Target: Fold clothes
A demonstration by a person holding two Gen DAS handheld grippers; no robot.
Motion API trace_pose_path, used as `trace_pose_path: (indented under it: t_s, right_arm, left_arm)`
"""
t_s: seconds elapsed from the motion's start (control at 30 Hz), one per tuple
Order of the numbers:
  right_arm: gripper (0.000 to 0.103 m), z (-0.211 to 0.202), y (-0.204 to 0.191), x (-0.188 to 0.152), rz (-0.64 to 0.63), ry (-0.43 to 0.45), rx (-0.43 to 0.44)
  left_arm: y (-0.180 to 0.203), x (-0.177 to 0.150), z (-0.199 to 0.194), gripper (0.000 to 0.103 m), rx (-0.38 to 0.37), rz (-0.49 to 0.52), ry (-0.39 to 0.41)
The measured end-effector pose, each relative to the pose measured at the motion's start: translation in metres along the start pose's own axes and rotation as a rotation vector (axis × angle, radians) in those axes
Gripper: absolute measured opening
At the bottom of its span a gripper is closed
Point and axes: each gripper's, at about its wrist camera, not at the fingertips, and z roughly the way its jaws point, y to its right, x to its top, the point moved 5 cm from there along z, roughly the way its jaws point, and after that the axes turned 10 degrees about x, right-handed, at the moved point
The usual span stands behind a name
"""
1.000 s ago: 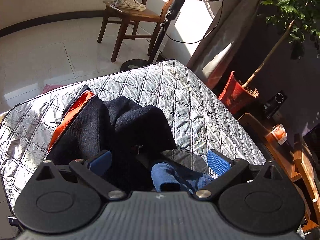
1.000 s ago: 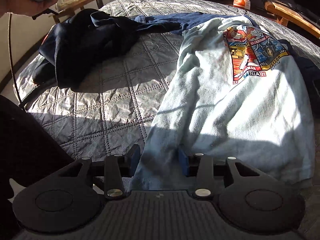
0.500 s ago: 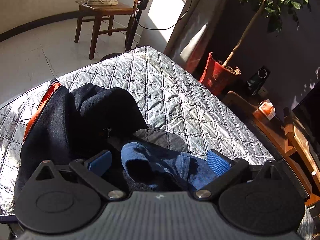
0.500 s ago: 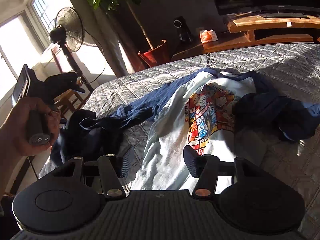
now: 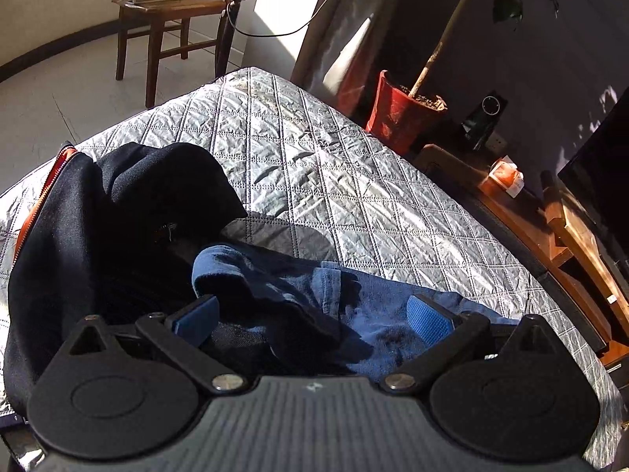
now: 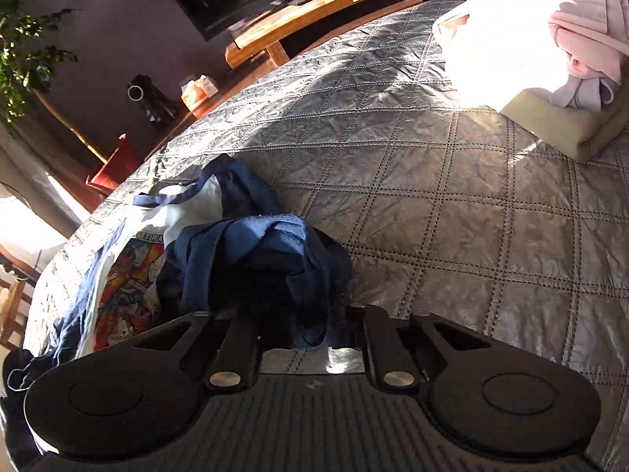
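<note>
On the quilted bed (image 6: pixel 452 204) the graphic T-shirt (image 6: pixel 129 275) lies spread out, its blue sleeve (image 6: pixel 251 247) bunched in a heap beside the print. The right hand-held gripper (image 6: pixel 310 334) is closing on that bunched blue cloth, its jaws nearly together with fabric between them. The left hand-held gripper (image 5: pixel 312 316) stands wide over the other blue sleeve (image 5: pixel 298 287), its pads pressing nothing, just beside the dark jacket (image 5: pixel 118 216) that lies at the far side of the shirt from the folded stack (image 6: pixel 550 59).

To do this well, I'd say the right side should pinch only one layer at the cuff, not the whole wad, and the left should close on its sleeve edge, clear of the jacket. Then both can draw the sleeves in over the print evenly, so the shirt body stays flat.
</note>
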Motion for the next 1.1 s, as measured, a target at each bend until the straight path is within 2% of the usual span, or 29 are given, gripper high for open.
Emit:
trace_pose_path:
  t_s: [0.1,0.2,0.23,0.27,0.3,0.33,0.37,0.4,0.43,0.47,0.53,0.6,0.67,0.77,0.8,0.87,0.97,1.03,1.1]
  right_arm:
    - [0.006,-0.009,-0.019,0.043,-0.288,0.065,-0.095]
    - [0.009,-0.030,-0.054,0.106,-0.666,0.247,-0.292]
    - [0.013,-0.037,-0.063,0.121,-0.735,0.313,-0.361]
    - [0.031,-0.043,-0.071,0.134,-0.777,0.377,-0.415]
    - [0.055,-0.046,-0.073,0.139,-0.787,0.399,-0.438]
    - [0.067,-0.047,-0.074,0.143,-0.791,0.412,-0.455]
    - [0.079,-0.046,-0.072,0.140,-0.771,0.376,-0.420]
    - [0.069,-0.044,-0.070,0.135,-0.746,0.332,-0.376]
    - [0.067,-0.044,-0.067,0.124,-0.706,0.292,-0.335]
    - [0.068,-0.044,-0.063,0.113,-0.672,0.259,-0.310]
    - [0.072,-0.043,-0.049,0.074,-0.517,0.106,-0.190]
    - [0.074,-0.044,-0.037,0.035,-0.399,-0.008,-0.093]
    - [0.072,-0.050,-0.030,-0.012,-0.359,-0.119,-0.019]
    - [0.072,-0.057,-0.028,-0.053,-0.358,-0.184,0.015]
    - [0.066,-0.054,-0.028,-0.058,-0.356,-0.205,0.041]
    - [0.061,-0.049,-0.030,-0.059,-0.341,-0.191,0.091]
    - [0.060,-0.032,-0.031,-0.063,-0.367,-0.272,0.056]
    - [0.060,-0.034,-0.037,-0.069,-0.397,-0.269,0.060]
    - [0.051,-0.037,-0.045,-0.077,-0.374,-0.283,0.140]
  left_arm:
    - [0.004,-0.003,0.000,0.101,-0.003,0.010,-0.004]
    - [0.008,-0.005,-0.002,0.101,-0.006,0.026,0.001]
    - [0.009,-0.006,-0.002,0.101,-0.006,0.030,0.001]
    - [0.010,-0.007,-0.002,0.101,-0.005,0.032,0.001]
    - [0.011,-0.007,-0.001,0.101,-0.002,0.033,-0.002]
    - [0.011,-0.007,0.000,0.101,-0.001,0.033,-0.005]
    - [0.011,-0.008,0.001,0.101,-0.001,0.033,-0.009]
    - [0.012,-0.009,0.001,0.101,-0.001,0.032,-0.013]
    - [0.013,-0.009,0.002,0.101,-0.003,0.034,-0.015]
    - [0.013,-0.010,0.002,0.101,-0.007,0.037,-0.017]
    - [0.015,-0.011,0.002,0.101,-0.013,0.043,-0.019]
    - [0.016,-0.012,0.002,0.101,-0.020,0.050,-0.020]
    - [0.017,-0.013,0.002,0.101,-0.027,0.058,-0.024]
    - [0.019,-0.015,0.002,0.101,-0.030,0.063,-0.030]
    - [0.020,-0.016,0.002,0.101,-0.032,0.066,-0.031]
    - [0.023,-0.019,0.002,0.101,-0.032,0.074,-0.033]
    - [0.026,-0.024,0.004,0.101,-0.033,0.079,-0.050]
    - [0.028,-0.026,0.007,0.101,-0.038,0.074,-0.065]
    - [0.031,-0.029,0.008,0.101,-0.043,0.073,-0.074]
